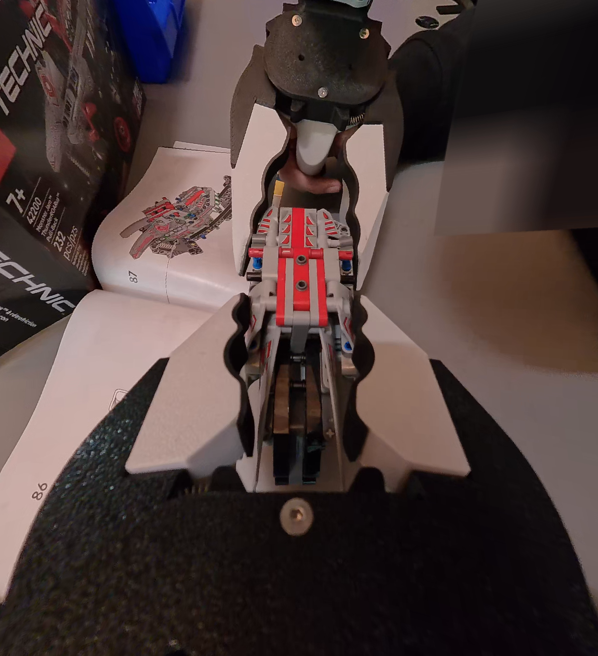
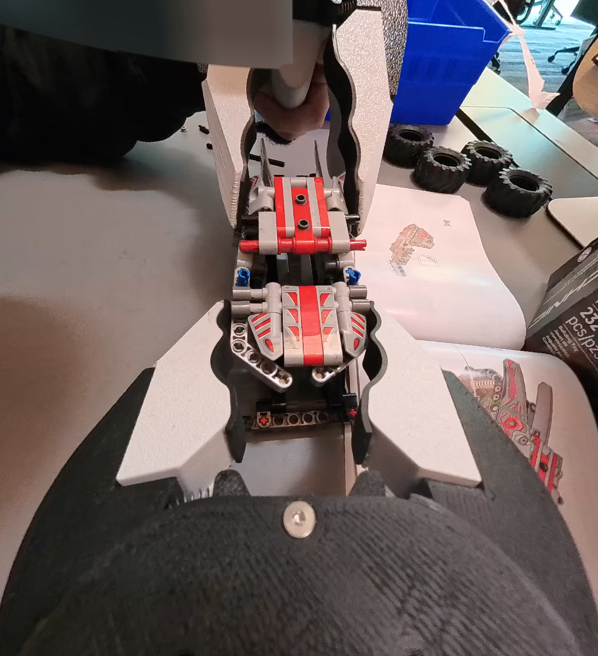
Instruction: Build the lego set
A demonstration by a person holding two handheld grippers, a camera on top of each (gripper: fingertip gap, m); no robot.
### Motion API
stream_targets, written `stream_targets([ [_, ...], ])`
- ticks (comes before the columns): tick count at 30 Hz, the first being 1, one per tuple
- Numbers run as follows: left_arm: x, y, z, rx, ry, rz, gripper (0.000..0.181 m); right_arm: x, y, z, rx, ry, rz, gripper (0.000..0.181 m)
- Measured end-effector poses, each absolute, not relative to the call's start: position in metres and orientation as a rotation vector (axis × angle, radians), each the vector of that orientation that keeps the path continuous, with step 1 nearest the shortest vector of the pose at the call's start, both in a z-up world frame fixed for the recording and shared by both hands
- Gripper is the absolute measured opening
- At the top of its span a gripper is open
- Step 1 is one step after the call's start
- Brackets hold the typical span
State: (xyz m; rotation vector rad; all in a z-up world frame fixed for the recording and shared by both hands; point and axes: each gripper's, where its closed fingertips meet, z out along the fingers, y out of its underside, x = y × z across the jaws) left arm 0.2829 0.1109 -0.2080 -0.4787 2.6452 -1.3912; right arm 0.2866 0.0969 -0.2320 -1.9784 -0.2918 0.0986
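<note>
You have the grey-and-red lego model (image 2: 303, 284) clamped end to end, left tongs (image 1: 299, 358) on one end, right tongs (image 2: 301, 358) on the other, above the desk (image 2: 95, 266); bodywork looks built (four tyres (image 2: 468, 167) wait at one o'clock, unfitted)

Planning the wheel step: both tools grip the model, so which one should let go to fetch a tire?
Probably the right tool. The black tires lie on its side beyond the booklet, while the left tool can keep the model clamped.
</note>
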Motion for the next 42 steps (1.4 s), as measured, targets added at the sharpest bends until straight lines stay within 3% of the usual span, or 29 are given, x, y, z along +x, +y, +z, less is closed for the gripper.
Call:
stream_targets([
  [42, 0.2821, 0.112, -0.2079, -0.502, 2.643, -1.339, 0.057, 0.287, 0.0996, -0.2329, -1.979, -0.314, 0.102, 0.073],
])
